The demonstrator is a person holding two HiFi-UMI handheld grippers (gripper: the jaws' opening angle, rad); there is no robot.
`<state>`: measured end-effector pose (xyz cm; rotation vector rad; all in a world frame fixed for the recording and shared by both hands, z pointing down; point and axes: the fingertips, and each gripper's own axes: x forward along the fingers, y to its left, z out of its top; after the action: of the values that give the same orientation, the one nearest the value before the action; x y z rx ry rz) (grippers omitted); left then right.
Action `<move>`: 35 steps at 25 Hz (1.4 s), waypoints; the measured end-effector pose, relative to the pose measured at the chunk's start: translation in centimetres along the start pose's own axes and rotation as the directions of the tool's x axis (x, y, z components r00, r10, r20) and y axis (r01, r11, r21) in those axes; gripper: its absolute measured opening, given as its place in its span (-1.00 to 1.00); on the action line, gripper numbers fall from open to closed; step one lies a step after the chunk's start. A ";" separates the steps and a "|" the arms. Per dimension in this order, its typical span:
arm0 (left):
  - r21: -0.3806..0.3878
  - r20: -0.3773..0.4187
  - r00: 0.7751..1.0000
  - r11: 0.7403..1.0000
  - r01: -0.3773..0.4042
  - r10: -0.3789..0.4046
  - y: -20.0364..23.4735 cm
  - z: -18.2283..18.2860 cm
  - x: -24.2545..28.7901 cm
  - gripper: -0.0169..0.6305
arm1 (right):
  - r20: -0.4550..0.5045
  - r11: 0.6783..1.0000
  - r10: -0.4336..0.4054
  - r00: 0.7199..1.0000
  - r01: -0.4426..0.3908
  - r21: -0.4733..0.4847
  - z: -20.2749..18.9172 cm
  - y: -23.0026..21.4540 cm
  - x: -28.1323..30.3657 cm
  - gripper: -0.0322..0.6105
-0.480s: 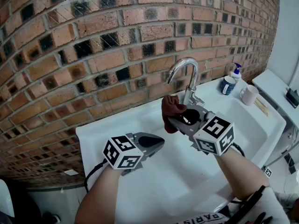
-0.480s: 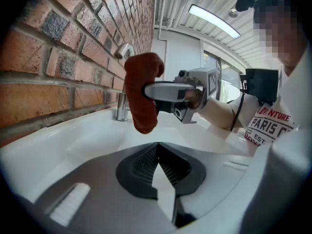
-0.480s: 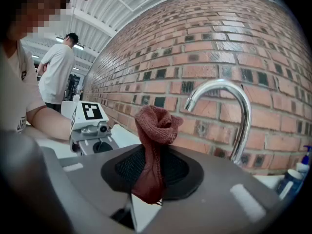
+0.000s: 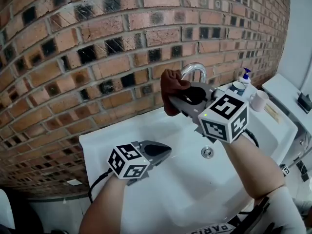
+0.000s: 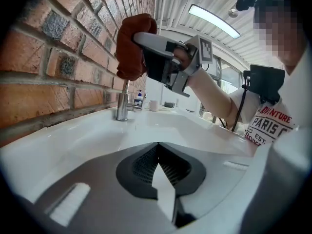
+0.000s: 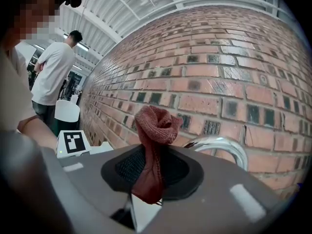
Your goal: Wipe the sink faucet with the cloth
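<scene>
Right gripper (image 4: 174, 103): clamped on the cloth, its 2 jaws pinching the lower end while the bunched top stands free above them.
Cloth (image 6: 155, 123): rust-red and wadded, held at the height of the faucet's arch, just beside its left side. No view settles whether it touches the metal.
Faucet (image 4: 195, 68): chrome gooseneck at the back of the white sink (image 4: 122, 130), against the brick wall. In the head view only the top of its curve shows past the gripper.
Left gripper (image 4: 165, 151): jaws together on nothing, low over the sink's left part, well apart from the faucet.
Step in hand: judged to be the approach to the arch, or the very start of the wipe there.
Next move: probably pressing the wad onto the curve and drawing it along and down the neck. The grip would need to stay firm so the cloth does not pull free.
</scene>
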<state>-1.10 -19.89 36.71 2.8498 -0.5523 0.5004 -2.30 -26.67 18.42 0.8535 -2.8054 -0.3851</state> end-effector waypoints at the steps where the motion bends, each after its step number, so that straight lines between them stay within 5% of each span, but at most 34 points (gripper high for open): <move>1: 0.000 0.000 1.000 1.000 0.000 0.000 0.0 0.0 0.0 -0.93 | 0.005 1.000 -0.004 1.000 0.004 -0.005 0.4 -0.2 0.1 -0.63; 35: 0.001 0.000 1.000 1.000 0.001 -0.001 0.0 0.1 0.0 -0.93 | 0.040 0.992 -0.123 0.992 0.123 -0.012 3.1 -5.3 -1.2 -0.60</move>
<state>-1.04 -19.87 36.63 2.8508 -0.5509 0.5005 0.64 -29.62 13.82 1.0300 -2.7897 -0.4453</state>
